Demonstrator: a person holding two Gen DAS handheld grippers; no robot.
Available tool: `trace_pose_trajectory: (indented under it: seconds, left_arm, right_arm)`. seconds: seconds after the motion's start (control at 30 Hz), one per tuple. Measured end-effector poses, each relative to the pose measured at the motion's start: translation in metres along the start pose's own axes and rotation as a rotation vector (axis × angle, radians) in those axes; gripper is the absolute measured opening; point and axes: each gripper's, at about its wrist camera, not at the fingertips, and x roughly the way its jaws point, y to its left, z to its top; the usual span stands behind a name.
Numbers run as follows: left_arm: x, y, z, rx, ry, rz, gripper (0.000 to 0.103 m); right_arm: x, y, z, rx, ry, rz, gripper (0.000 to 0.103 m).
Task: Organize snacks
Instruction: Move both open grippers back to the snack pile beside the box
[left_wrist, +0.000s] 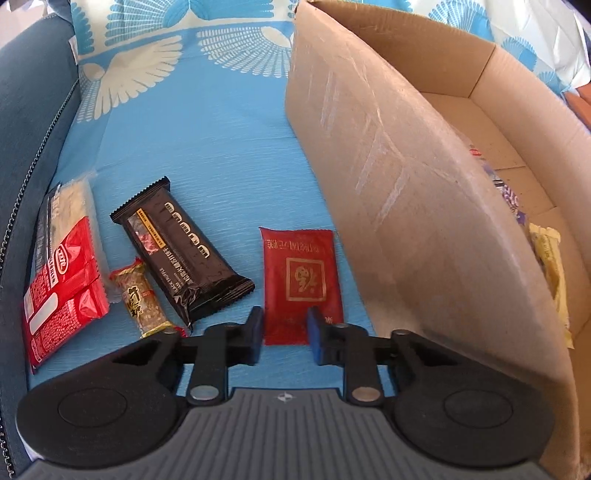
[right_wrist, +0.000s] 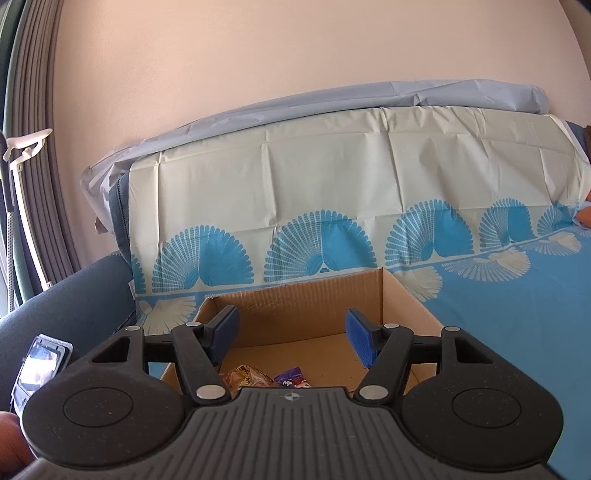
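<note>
Left tool (left_wrist: 284, 334) parted, straddling near end of red sachet (left_wrist: 301, 284) dead ahead: likely light, limp, slick film, so pinch its edge; right tool (right_wrist: 291, 339) agape over box (right_wrist: 321, 306).

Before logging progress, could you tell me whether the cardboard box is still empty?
Not empty: the cardboard box already holds an orange-yellow packet and a purple packet on its floor.

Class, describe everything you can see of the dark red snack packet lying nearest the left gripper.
The dark red packet is a flat, sealed, glossy pouch, foil or plastic by its look, with crimped ends and gold print: a square emblem and characters. It lies flat on the blue cloth, apart from the black bar and beside the cardboard box. The open left gripper straddles its near end; contact cannot be judged.
</note>
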Motion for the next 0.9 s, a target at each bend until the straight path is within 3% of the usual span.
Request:
trace_pose_trajectory:
  seconds: [0.13,0.23,0.6,0.77,0.83,0.9]
  left_arm:
    - [-0.006,0.005,0.000,-0.012,0.009,-0.026,0.006]
    - [-0.014,0.014,-0.005,-0.019,0.019,-0.034,0.000]
    - [-0.039,0.065,-0.030,-0.124,0.030,-0.044,0.000]
    - [-0.069,0.084,-0.036,-0.171,-0.063,-0.057,0.008]
    - [-0.083,0.092,-0.032,-0.156,-0.105,-0.055,0.010]
    - [-0.100,0.100,-0.029,-0.113,-0.168,-0.017,0.014]
  right_arm:
    - [0.001,0.005,-0.001,-0.009,0.003,-0.003,0.066]
    - [0.002,0.007,-0.001,-0.010,0.006,-0.003,0.066]
    - [0.000,0.044,-0.007,-0.088,0.012,0.031,0.066]
    - [-0.002,0.062,-0.007,-0.095,0.018,0.059,0.066]
    - [-0.003,0.073,-0.007,-0.106,0.022,0.075,0.061]
    - [-0.003,0.085,-0.008,-0.133,0.020,0.094,0.038]
